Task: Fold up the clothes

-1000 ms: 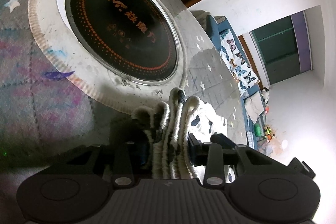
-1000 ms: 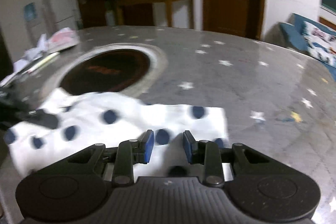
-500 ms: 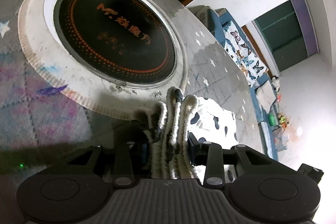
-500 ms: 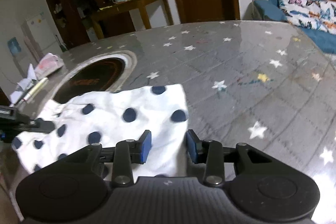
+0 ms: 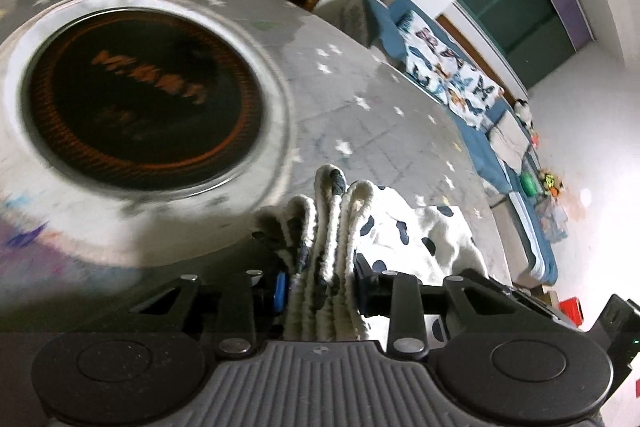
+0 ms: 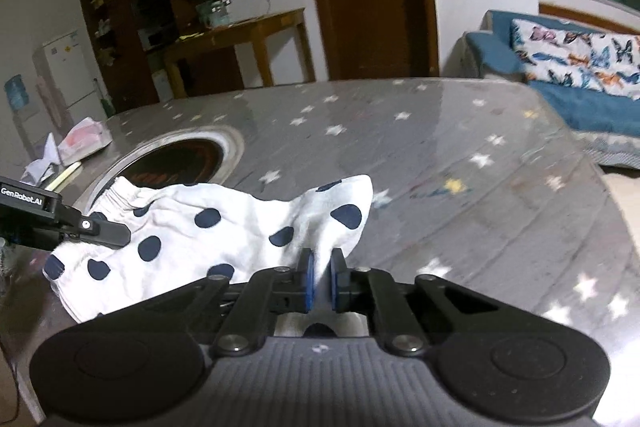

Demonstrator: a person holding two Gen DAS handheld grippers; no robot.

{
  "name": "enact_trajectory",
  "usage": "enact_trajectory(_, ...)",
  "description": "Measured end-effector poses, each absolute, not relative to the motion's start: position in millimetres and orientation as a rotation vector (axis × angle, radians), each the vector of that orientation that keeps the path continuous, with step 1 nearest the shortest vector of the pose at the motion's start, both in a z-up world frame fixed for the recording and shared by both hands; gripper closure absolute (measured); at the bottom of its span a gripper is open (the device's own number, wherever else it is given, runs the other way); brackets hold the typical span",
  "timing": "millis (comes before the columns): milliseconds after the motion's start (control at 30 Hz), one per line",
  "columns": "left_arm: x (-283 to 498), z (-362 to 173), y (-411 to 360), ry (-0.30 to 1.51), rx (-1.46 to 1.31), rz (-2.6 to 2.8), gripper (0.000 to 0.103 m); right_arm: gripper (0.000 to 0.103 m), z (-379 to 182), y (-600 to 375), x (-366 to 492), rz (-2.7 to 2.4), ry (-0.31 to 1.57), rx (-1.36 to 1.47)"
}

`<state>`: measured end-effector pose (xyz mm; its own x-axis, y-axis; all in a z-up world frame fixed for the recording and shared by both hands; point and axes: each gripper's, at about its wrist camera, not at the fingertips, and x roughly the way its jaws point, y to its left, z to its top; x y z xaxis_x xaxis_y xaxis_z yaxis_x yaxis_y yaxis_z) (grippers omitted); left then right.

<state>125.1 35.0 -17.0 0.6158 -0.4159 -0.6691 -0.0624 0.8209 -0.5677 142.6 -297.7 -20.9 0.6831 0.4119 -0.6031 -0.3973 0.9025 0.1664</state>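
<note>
White cotton with navy dots, that's the little garment (image 6: 224,231) in play, looks like kids' shorts with a gathered waistband. It hangs between the two tongs, just above the star-print table (image 6: 440,155), next to the round black cooktop (image 5: 136,107) set into it.

Left gripper (image 5: 320,283) has the bunched elastic waistband wedged between its pads, and the jaws are closing a bit tighter on that thick bundle. Right gripper (image 6: 320,279) is pinched nearly shut on a thin fold at the other end.

My take on doing this step well: keep both pinches firm and pull the ends gently apart so the cloth goes flat instead of sagging in the middle. Then I'd lower it square onto bare table, clear of the cooktop ring, before bringing one end over the other. Thin side could slip, so no jerking.
</note>
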Motion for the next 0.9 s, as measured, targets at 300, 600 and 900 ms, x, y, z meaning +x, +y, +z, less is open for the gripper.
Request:
enact_trajectory(300, 169.4, -1.5, -25.3, 0.883, -0.469, -0.273, 0.070, 0.096, -0.6, -331.7, 164.3, 0.335, 0.615, -0.009)
enact_trajectory(600, 202.2, 5.2, -81.4, 0.878, -0.336, -0.306, 0.070, 0.096, -1.0, -365.8, 187.1, 0.236, 0.610, -0.010)
enact_trajectory(900, 225.1, -1.0, -113.9, 0.885, -0.247, -0.312, 0.070, 0.096, -19.6, -386.8, 205.7, 0.185, 0.645, -0.007)
